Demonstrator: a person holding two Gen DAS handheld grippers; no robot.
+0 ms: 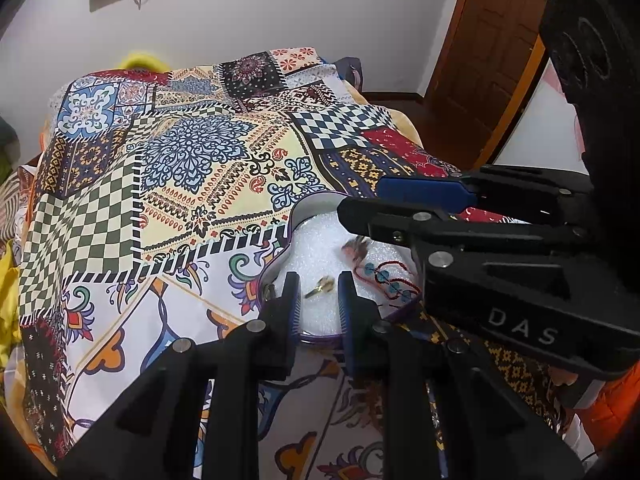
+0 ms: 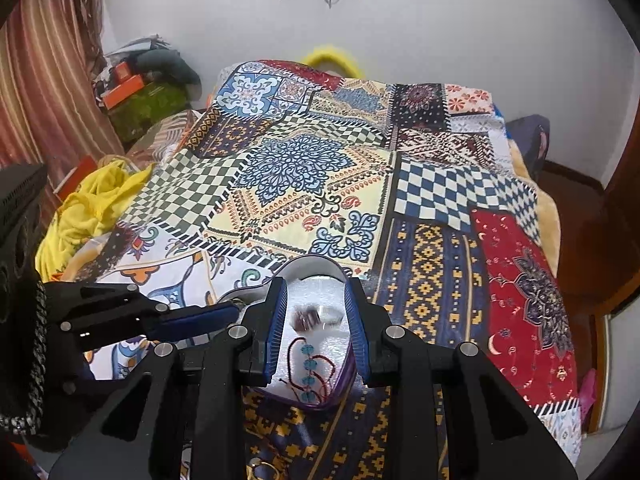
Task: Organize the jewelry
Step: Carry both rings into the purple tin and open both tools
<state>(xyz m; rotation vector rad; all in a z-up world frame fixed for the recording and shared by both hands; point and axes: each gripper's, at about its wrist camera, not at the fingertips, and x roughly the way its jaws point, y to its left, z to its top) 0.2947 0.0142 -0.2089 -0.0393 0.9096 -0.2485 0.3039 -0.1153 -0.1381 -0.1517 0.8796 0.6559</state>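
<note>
A heart-shaped tin (image 1: 294, 216) with white foam lining lies on the patterned bedspread; it also shows in the right wrist view (image 2: 308, 264). Inside lie a red cord bracelet with blue beads (image 1: 386, 278) (image 2: 309, 364), a reddish-brown jewel piece (image 1: 356, 249) (image 2: 305, 317) and a small gold earring (image 1: 320, 287). My left gripper (image 1: 319, 300) is open, its tips over the tin's near edge with the gold earring between them, untouched. My right gripper (image 2: 318, 320) is open and empty, hovering over the tin; it also shows in the left wrist view (image 1: 360, 200).
The patchwork bedspread (image 2: 320, 184) covers the bed. Yellow cloth (image 2: 88, 208) and boxes lie at the left side. A wooden door (image 1: 492, 56) stands at the right. A gold-coloured item (image 2: 262, 470) lies on the spread at the bottom edge.
</note>
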